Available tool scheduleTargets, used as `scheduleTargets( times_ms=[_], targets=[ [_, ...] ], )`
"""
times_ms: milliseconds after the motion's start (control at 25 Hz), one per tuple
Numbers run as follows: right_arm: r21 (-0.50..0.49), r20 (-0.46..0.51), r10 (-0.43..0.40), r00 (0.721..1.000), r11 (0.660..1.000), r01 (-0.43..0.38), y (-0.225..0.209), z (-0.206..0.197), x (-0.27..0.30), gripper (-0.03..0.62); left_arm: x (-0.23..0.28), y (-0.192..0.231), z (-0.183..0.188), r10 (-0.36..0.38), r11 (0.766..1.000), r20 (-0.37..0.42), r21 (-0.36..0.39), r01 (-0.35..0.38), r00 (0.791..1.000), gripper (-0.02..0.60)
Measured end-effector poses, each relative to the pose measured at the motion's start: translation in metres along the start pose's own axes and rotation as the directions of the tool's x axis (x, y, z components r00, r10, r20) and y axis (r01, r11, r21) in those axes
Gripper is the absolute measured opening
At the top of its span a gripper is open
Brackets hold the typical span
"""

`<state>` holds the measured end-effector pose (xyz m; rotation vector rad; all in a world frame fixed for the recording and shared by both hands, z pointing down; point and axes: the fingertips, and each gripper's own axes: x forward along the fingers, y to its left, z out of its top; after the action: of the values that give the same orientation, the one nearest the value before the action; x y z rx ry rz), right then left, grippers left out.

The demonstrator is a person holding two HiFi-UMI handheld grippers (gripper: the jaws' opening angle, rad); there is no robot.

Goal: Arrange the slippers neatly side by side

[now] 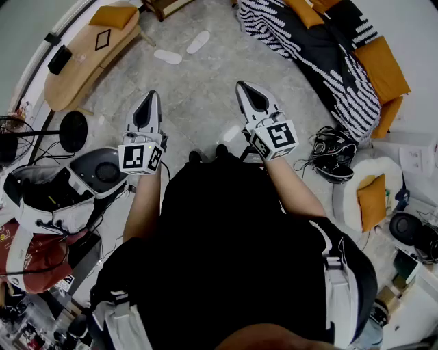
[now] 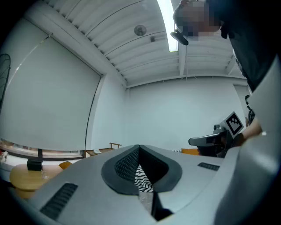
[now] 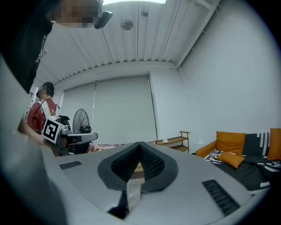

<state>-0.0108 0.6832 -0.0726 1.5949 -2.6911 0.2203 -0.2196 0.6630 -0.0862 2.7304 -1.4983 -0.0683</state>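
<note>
Out in front of the person, the left hand-held gripper point(image 1: 152, 99) and the right hand-held gripper point(image 1: 245, 89) are held level, side by side and well apart, both pointing toward 12 o'clock in the head view. Each gripper's own view shows its dark ribbed jaws clenched together with nothing between them, so both are empty. A marker cube point(image 1: 140, 157) sits at the back of each, at 6 o'clock from the tips, just ahead of the person's forearms.

Beyond the tips spreads the grey stone floor point(image 1: 205, 102). The two white slippers lie on it, at 12 o'clock from the left hand-held gripper and 11 o'clock from the right one, well clear of both. The nearer slipper point(image 1: 168, 57) lies almost crosswise. The farther slipper point(image 1: 198, 42) slants at 1 o'clock from it. They are near each other but apart, set at an angle rather than parallel.

At 9 o'clock from the slippers a wooden table point(image 1: 79, 61) carries an orange cushion point(image 1: 113, 15). At 3 o'clock from them stands a sofa point(image 1: 383, 65) draped with a black-and-white striped throw point(image 1: 301, 41). A floor fan point(image 1: 72, 131) stands at 9 o'clock from the left hand-held gripper.
</note>
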Motion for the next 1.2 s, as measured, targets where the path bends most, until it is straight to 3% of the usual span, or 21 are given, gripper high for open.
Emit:
scheduleTargets(
  times_ms=[360,720,960,1200],
  targets=[
    [-0.023,-0.012,0.016,1.000,1.000,-0.016,-0.006,-0.010,-0.012,0.031,-0.006,-0.011,-0.014,-0.003,0.998,-0.030,-0.069,0.001,1.000,0.012],
    [0.033,0.014,0.052,0.999,0.998,-0.053,-0.026,-0.021,-0.010,0.031,0.009,-0.021,-0.020,-0.050,0.997,-0.056,-0.064,0.046,0.997,0.012],
    [-0.036,0.018,0.114,0.993,0.993,-0.114,-0.027,-0.016,-0.006,0.031,0.023,-0.027,-0.028,-0.041,0.997,-0.074,-0.065,0.036,0.996,0.012],
    [0.001,-0.025,0.074,0.997,0.997,-0.074,-0.051,-0.034,-0.008,0.031,0.034,-0.027,-0.037,-0.047,0.997,-0.108,-0.070,0.040,0.993,0.012]
  ],
)
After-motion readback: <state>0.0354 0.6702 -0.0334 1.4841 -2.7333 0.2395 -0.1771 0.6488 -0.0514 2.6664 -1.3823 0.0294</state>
